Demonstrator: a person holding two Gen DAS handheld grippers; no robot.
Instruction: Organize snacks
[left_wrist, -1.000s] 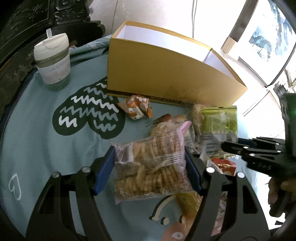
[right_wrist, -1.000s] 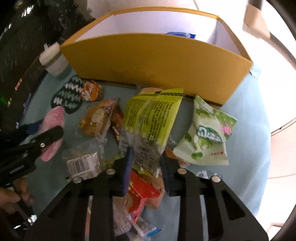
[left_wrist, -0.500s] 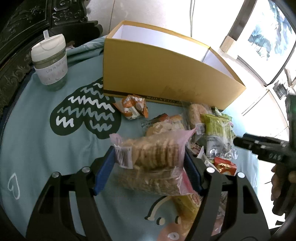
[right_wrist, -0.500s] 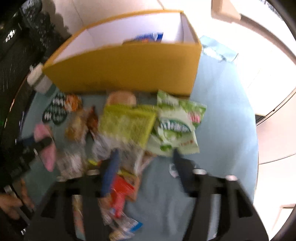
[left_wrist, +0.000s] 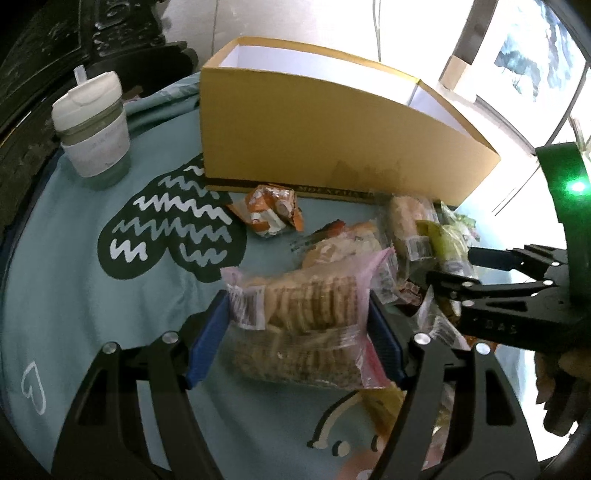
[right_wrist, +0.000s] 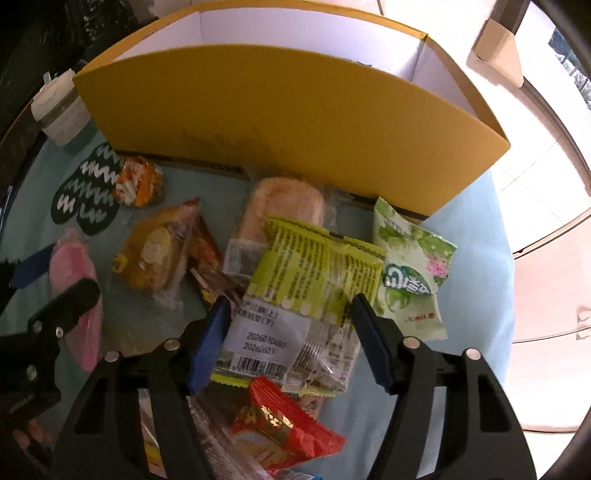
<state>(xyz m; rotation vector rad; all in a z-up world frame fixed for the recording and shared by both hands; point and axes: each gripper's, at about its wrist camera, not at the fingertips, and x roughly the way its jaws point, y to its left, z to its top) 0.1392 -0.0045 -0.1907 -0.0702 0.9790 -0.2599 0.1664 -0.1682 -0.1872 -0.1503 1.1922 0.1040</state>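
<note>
Left gripper (left_wrist: 297, 332): jaws closed on the cracker bag (left_wrist: 303, 325), blue pads pressed against both of its sides, plastic bunched at each pad. From the wrist view I cannot tell for sure whether the bag is clear of the tablecloth (left_wrist: 74, 295); it seems slightly raised.

Right gripper (right_wrist: 291, 341): jaws wide apart, straddling the yellow-green packet (right_wrist: 314, 280). Neither pad appears to touch the wrapper; nothing held.

Layout: the yellow box (left_wrist: 332, 147) stands toward the far edge of the table, open top, white inside. The loose snacks lie in a pile just in front of its near wall: orange wrapper (left_wrist: 271, 208) closest to the box's left end, bread roll (right_wrist: 280, 206) against the wall, green-white bag (right_wrist: 410, 273) toward the right edge, red packet (right_wrist: 280, 424) nearest me. The lidded cup (left_wrist: 92, 125) sits at the far left edge, well apart from the pile.

Step in hand, my judgement: carry the cracker bag over the near wall and into the box. Lift high enough to clear the rim, keep the squeeze light since crackers break, release low inside. For the right side, centre the pads on the packet before closing so the wrappers underneath are not dragged along.
</note>
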